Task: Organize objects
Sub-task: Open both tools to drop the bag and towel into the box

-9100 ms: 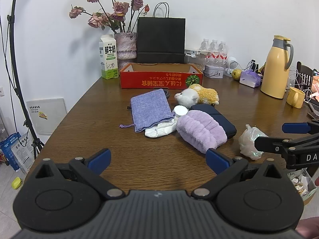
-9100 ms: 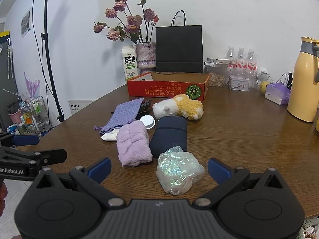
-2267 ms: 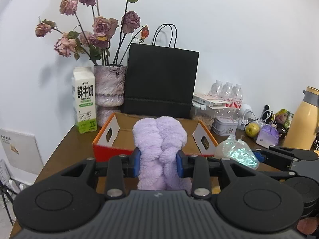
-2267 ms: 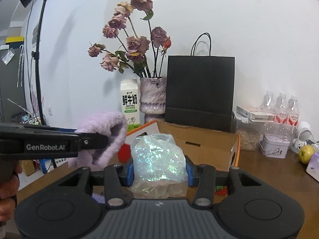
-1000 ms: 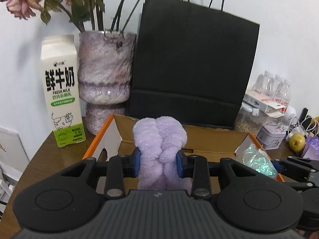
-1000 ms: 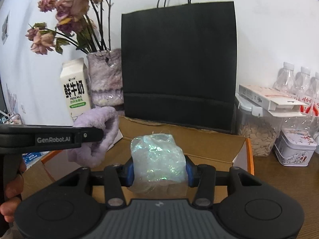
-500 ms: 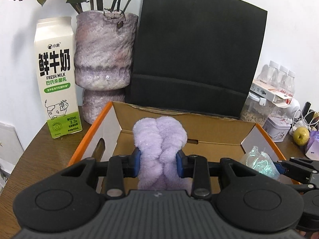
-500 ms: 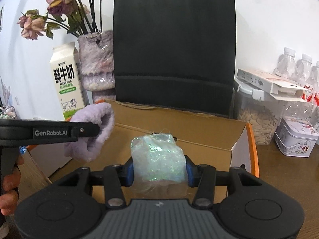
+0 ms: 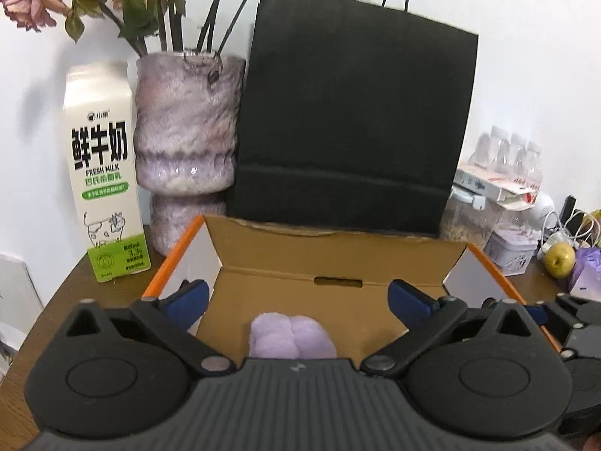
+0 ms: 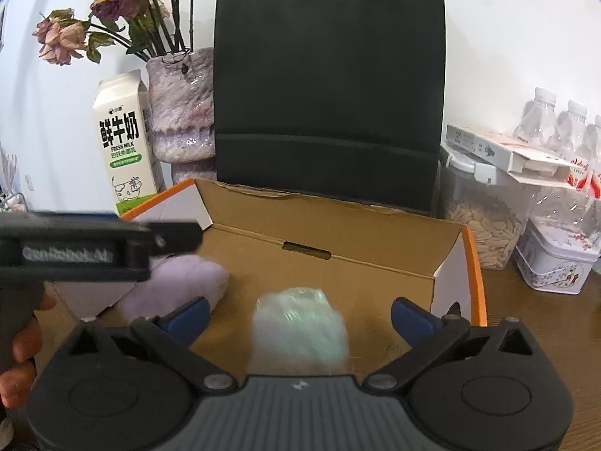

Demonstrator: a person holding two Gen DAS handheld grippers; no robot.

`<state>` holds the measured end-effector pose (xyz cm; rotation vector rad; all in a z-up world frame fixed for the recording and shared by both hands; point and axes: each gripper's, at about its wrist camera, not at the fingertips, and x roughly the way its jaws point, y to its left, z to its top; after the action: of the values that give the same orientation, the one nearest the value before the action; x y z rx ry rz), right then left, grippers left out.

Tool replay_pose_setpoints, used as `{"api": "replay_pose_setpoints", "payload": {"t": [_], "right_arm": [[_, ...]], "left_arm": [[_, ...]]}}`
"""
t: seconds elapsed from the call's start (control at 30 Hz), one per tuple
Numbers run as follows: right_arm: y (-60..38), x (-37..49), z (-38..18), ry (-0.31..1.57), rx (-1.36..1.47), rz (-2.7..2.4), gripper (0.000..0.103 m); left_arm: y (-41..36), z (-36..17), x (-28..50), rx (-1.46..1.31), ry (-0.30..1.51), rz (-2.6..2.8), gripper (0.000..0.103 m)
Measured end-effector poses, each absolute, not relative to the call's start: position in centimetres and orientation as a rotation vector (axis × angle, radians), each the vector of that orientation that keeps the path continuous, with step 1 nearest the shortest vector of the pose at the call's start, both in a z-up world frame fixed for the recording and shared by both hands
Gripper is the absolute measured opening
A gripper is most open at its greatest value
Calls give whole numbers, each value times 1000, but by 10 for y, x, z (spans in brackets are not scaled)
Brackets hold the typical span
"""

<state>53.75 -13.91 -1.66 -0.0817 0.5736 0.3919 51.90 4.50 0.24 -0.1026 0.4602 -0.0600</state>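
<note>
An open cardboard box [image 9: 338,259] with orange edges lies just below both grippers. My left gripper [image 9: 298,300] is opening wide, its blue pads clear of the fluffy purple roll [image 9: 291,340], which lies on the box floor beneath it. My right gripper [image 10: 300,315] is opening too. The iridescent plastic bundle [image 10: 300,329] sits blurred between and below its pads, touched by neither. In the right wrist view the purple roll [image 10: 180,285] lies at the box's left side, under the left gripper [image 10: 180,235], which a hand [image 10: 22,342] holds.
A tall black paper bag [image 9: 349,120] stands right behind the box. A milk carton [image 9: 105,173] and a furry vase [image 9: 186,139] of dried roses stand to the left. To the right are a seed jar [image 10: 484,225], a tin [image 10: 556,263], bottles and an apple [image 9: 559,259].
Both grippers went from shut to wide open. The purple roll and the iridescent bundle left the pads and dropped into the box.
</note>
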Motion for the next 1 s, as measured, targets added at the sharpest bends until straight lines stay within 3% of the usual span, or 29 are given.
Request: {"api": "replay_pose_setpoints", "payload": {"t": [1.0], "right_arm": [[-148, 510, 12, 492, -85, 400, 103]], "left_arm": [[45, 28, 484, -89, 398, -43, 103]]}}
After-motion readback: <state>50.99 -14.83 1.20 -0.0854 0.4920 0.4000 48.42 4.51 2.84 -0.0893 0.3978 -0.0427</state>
